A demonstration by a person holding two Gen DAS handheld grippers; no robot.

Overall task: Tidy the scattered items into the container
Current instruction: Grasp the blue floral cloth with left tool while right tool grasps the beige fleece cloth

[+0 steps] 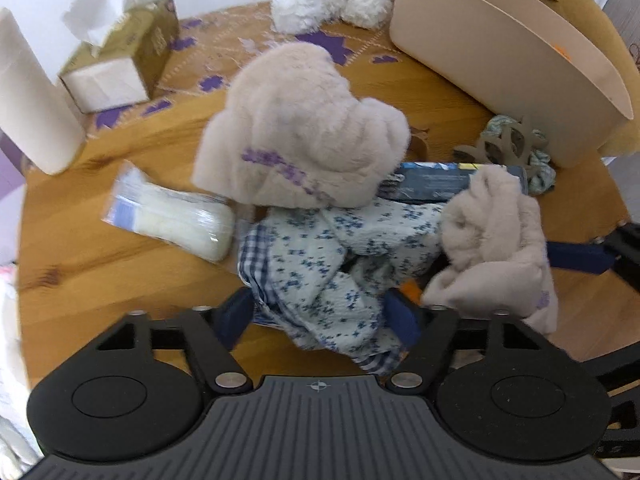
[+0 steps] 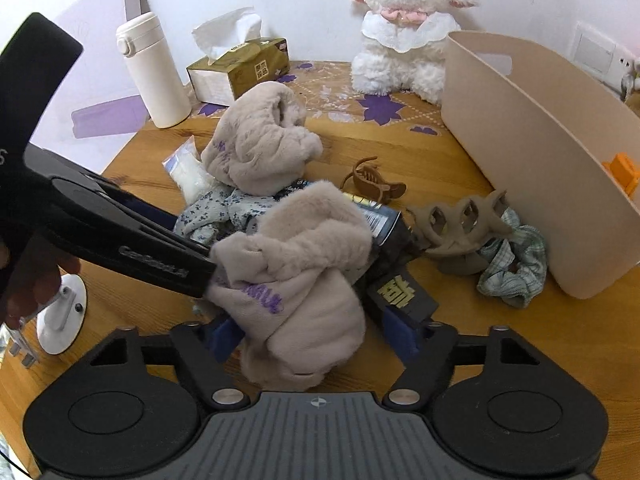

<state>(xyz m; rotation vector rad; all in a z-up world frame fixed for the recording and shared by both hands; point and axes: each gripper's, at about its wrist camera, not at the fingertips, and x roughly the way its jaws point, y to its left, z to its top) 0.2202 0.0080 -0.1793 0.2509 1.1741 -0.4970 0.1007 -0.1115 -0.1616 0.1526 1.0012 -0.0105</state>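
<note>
Near the front edge of the round wooden desk, a heap of soft items lies well short of the beige container, which stands by the desk's right edge with something orange showing inside its far end. The left tongs straddle a floral blue-and-white cloth, their blue pads against its bunched folds on both sides, so they look closed on it; the jaws have just been narrowing. The right tongs likewise bracket a fuzzy beige slipper with purple lettering, pads set against its sides, also just drawn in around it. A second fuzzy beige slipper rests farther back on the heap, overlapping the floral cloth. Between the slippers a dark blue packet with gold print lies partly buried. Just right of it sit a taupe claw clip and a green checked scrunchie, both close to the container's wall, and a brown claw clip lies behind the packet. A clear pouch of white pads lies to the heap's left. Along the back edge stand a white flask, a gold tissue box and a white plush lamb on a purple-flowered mat.
</note>
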